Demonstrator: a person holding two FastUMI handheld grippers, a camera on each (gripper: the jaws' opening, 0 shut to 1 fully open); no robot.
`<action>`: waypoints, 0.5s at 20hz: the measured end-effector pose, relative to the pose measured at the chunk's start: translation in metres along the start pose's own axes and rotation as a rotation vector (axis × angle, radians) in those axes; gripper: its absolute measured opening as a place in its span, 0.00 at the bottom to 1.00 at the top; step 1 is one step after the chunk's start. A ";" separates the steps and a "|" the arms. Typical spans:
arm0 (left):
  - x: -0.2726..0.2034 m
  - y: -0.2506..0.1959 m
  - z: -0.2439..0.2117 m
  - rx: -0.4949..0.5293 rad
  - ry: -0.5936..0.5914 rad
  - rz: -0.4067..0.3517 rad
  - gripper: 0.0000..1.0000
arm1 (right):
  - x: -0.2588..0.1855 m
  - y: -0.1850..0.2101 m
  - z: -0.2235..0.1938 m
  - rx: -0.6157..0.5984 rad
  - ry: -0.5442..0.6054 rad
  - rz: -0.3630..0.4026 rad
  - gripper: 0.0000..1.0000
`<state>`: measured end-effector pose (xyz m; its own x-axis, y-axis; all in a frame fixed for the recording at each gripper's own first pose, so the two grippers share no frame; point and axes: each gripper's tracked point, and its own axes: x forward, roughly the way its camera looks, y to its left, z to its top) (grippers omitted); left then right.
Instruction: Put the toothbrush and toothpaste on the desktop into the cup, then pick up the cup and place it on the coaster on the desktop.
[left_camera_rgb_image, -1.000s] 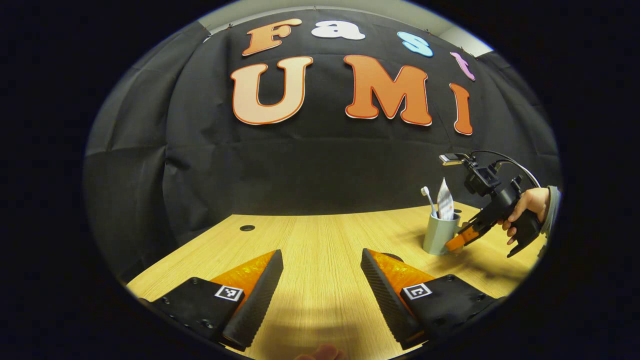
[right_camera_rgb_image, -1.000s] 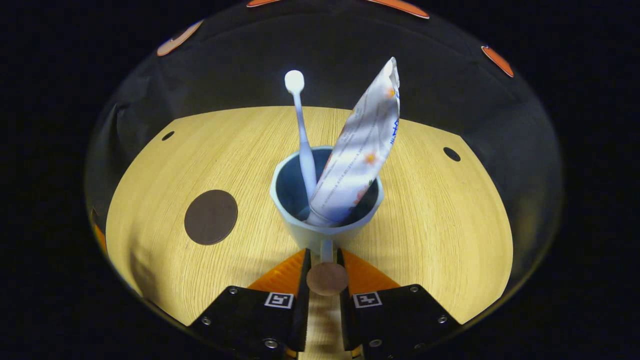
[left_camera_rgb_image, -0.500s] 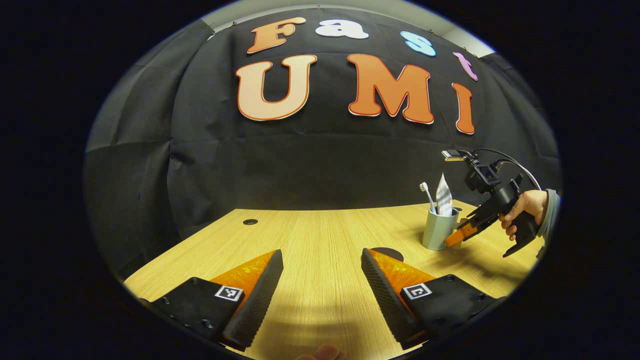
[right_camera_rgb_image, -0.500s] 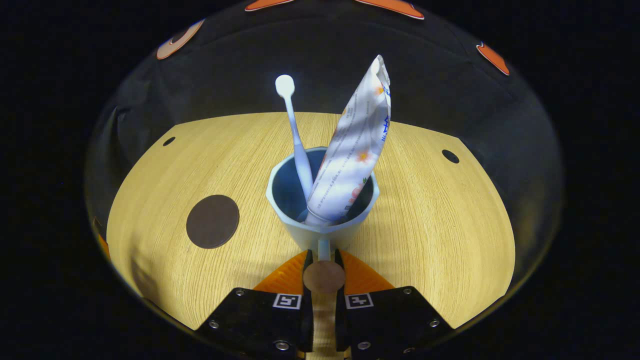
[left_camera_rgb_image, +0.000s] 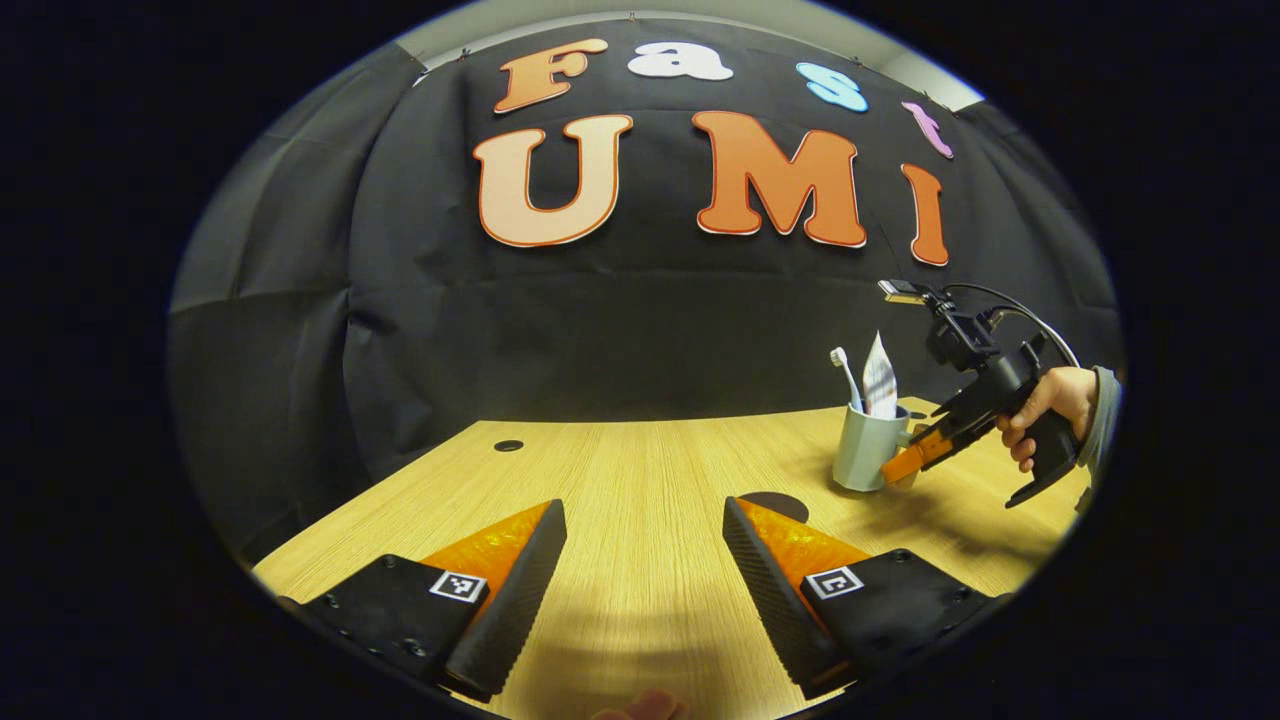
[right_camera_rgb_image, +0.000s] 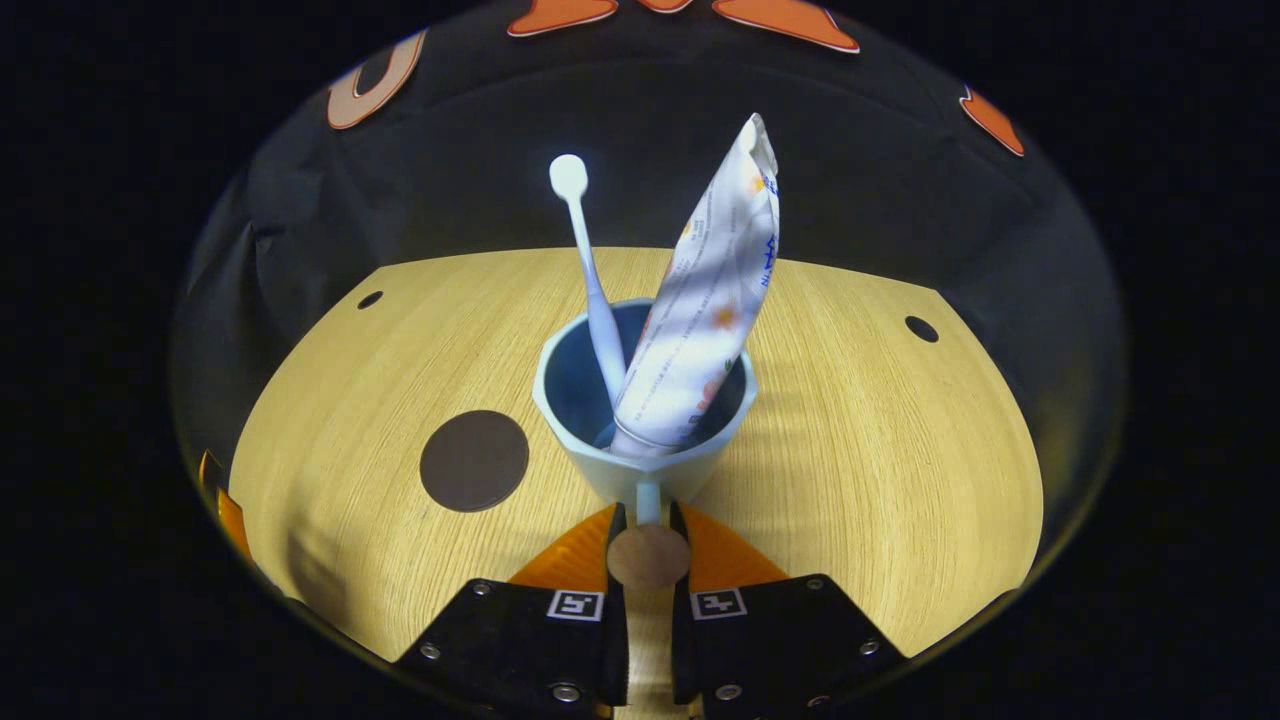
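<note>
Wooden desk: right gripper pinches the handle of the loaded cup; next, carry it onto the coaster; left gripper spread, idle

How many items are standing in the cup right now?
2: the toothbrush on the left side of the cup, the toothpaste leaning on its right. Anything lower inside is hidden.

The right gripper is closed on the handle of the cup at lower centre. The toothbrush and toothpaste stand inside it. The round dark coaster lies on the desktop to the cup's left.
</note>
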<state>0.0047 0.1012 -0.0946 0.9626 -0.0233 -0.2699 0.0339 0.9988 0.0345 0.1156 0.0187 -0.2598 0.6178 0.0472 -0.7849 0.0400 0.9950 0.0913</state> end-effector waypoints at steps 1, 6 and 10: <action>-0.001 -0.001 0.001 0.003 0.001 0.000 1.00 | 0.000 0.000 0.000 -0.005 -0.001 0.007 0.17; -0.003 0.002 0.001 0.004 0.002 0.008 1.00 | 0.001 -0.001 0.002 -0.042 -0.019 0.030 0.17; -0.004 0.005 0.000 0.002 0.006 0.015 1.00 | 0.002 -0.002 0.002 -0.078 -0.025 0.057 0.17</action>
<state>0.0012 0.1060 -0.0936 0.9614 -0.0080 -0.2751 0.0199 0.9990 0.0403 0.1185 0.0170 -0.2603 0.6371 0.1024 -0.7639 -0.0567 0.9947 0.0861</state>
